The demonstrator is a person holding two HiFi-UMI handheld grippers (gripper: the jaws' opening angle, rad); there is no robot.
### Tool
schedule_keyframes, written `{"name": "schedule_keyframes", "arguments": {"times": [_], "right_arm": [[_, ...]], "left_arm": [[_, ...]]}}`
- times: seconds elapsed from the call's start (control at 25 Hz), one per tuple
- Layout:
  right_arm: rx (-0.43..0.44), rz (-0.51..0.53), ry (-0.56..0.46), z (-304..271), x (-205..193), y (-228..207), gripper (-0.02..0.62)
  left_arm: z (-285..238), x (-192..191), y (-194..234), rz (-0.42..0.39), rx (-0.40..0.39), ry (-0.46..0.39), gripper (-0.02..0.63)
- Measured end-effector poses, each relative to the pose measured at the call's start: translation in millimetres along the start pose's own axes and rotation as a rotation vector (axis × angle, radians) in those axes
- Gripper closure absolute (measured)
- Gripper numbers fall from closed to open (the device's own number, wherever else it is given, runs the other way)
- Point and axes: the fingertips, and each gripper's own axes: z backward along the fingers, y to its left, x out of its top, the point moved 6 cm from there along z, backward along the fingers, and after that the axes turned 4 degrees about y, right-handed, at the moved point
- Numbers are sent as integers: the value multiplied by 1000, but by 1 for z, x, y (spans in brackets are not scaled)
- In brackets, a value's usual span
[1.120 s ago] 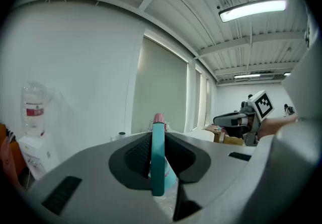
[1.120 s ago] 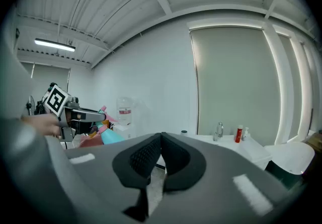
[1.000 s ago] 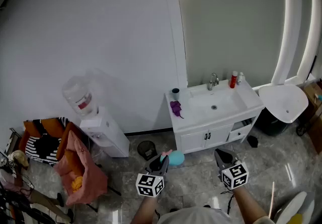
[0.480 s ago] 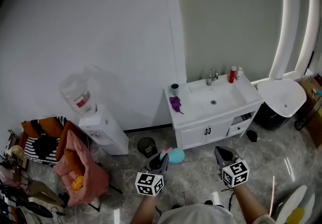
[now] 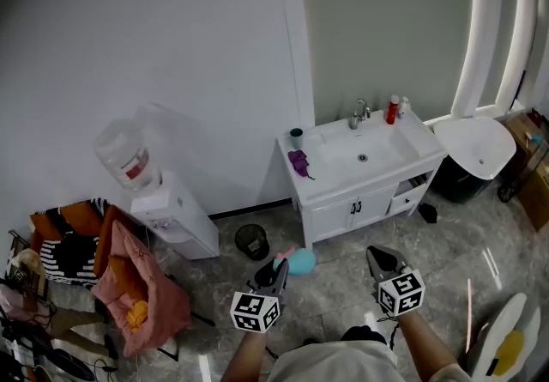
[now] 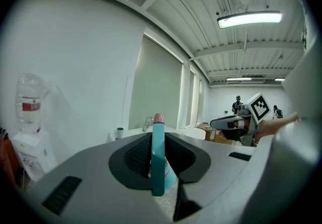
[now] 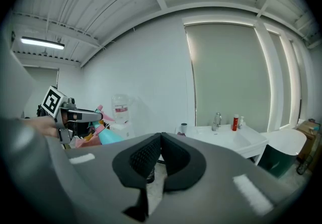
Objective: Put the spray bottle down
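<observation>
My left gripper [image 5: 276,270] is shut on a teal spray bottle [image 5: 299,263] with a pink top, held in the air above the tiled floor, in front of the white sink cabinet [image 5: 319,200]. In the left gripper view the spray bottle [image 6: 158,160] stands upright between the two dark pads, its pink cap on top. My right gripper [image 5: 378,257] hovers to the right with its jaws together and nothing between them. From the right gripper view [image 7: 160,140], the left gripper [image 7: 83,116] and the spray bottle [image 7: 108,136] show at the left.
On the sink cabinet are a tap [image 5: 356,113], a red bottle [image 5: 392,110], a dark cup [image 5: 296,137] and a purple cloth [image 5: 299,163]. A water dispenser [image 5: 163,213] stands left, a small black bin [image 5: 250,240] on the floor, a white round table [image 5: 476,142] right.
Both grippers kept their hold and spacing low in the view. The sink cabinet and the room shifted left and up in the head view as the person moved.
</observation>
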Motion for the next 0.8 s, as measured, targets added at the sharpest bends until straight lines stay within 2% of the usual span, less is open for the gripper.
{"name": "schedule_keyframes", "arguments": {"times": [0.36,0.8], "right_arm": [[-17,0,17,-11,-8,23,584],[38,-1,26,-75,7,-25,584]], "left_arm": [[8,-11,23,7,-21,10,538],[-54,7,43,8,14,20,538]]}}
